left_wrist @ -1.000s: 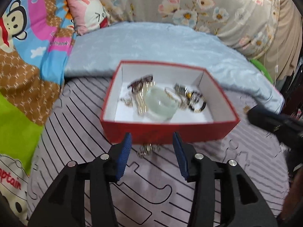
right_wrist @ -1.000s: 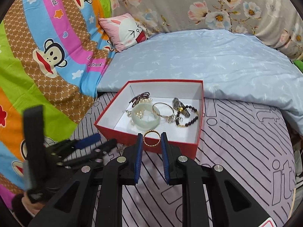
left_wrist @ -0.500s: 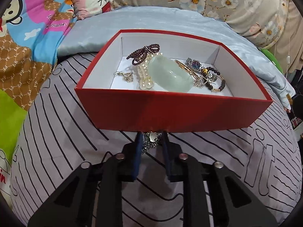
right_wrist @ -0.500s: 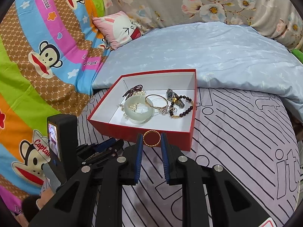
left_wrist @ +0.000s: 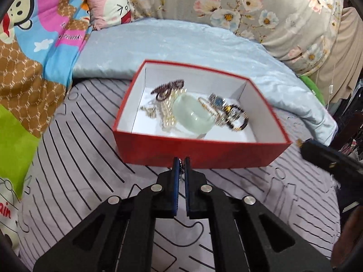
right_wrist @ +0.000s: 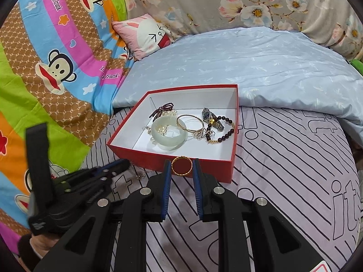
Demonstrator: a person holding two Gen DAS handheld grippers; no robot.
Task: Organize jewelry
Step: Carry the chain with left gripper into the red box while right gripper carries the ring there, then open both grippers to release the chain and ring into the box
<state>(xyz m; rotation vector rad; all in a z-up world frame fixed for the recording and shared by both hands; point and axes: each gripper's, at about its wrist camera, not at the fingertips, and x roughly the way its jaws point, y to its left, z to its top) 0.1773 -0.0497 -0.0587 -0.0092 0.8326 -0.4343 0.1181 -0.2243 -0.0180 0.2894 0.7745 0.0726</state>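
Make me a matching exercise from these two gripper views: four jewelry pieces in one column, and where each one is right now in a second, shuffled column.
Things:
1. gold ring
2. small silver trinket
3. pale green bangle
4. wristwatch

Places:
A. on the floor of the red box, left part, over the pearls
B. pinched between the left gripper's closed pads
C. held between the right gripper's pads, in front of the box
D. in the box, toward its right wall, by the dark bead bracelet

Pairs: 1-C, 2-B, 3-A, 4-D
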